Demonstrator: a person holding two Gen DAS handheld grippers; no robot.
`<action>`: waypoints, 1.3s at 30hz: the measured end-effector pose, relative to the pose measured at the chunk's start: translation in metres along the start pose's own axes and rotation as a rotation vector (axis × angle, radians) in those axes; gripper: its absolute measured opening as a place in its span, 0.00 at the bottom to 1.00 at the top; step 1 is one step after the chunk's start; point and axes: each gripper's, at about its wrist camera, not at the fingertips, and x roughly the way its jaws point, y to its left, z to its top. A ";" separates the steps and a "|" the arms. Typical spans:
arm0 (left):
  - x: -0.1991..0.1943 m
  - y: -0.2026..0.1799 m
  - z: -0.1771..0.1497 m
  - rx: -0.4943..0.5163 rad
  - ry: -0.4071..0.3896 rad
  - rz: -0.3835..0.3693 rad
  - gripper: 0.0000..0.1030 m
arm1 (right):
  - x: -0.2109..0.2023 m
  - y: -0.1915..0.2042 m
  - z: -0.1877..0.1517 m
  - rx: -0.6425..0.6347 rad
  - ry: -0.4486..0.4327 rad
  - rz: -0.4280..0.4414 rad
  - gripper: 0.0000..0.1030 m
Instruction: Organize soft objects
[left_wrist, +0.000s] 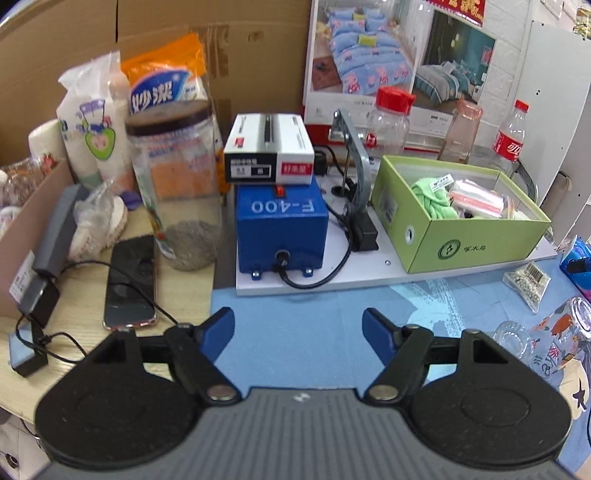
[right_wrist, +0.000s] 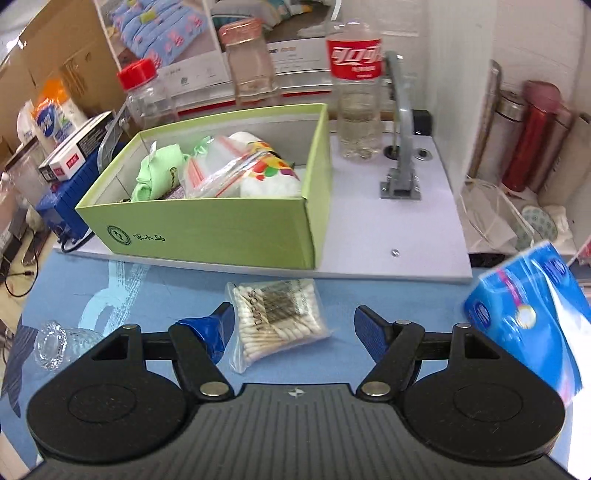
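Note:
A green cardboard box (right_wrist: 207, 229) stands on a white board and holds a green cloth (right_wrist: 155, 170), zip bags (right_wrist: 218, 173) and a white soft pack. A clear bag of cotton swabs (right_wrist: 277, 317) lies on the blue mat just in front of my right gripper (right_wrist: 294, 321), which is open and empty above it. A blue tissue pack (right_wrist: 528, 317) lies at the right. My left gripper (left_wrist: 298, 328) is open and empty over the blue mat. In the left wrist view the box (left_wrist: 476, 240) sits at the right, the green cloth (left_wrist: 430, 199) inside.
A blue F-400 machine (left_wrist: 282, 229) with a white carton on top stands ahead of the left gripper. A tall jar (left_wrist: 177, 192), phone (left_wrist: 129, 284) and bags crowd the left. Bottles (right_wrist: 356, 88) stand behind the box. A glass (right_wrist: 59, 343) lies at the left, thermoses at the right.

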 end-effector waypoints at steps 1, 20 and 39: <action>-0.001 -0.003 0.000 0.003 -0.003 -0.004 0.73 | -0.003 -0.002 -0.003 0.009 -0.006 0.000 0.56; 0.030 -0.115 0.022 0.139 0.034 -0.216 0.73 | -0.106 -0.002 -0.027 -0.091 -0.197 -0.045 0.57; 0.173 -0.268 0.076 0.057 0.497 -0.387 0.74 | 0.039 -0.025 -0.013 -0.044 -0.058 0.095 0.57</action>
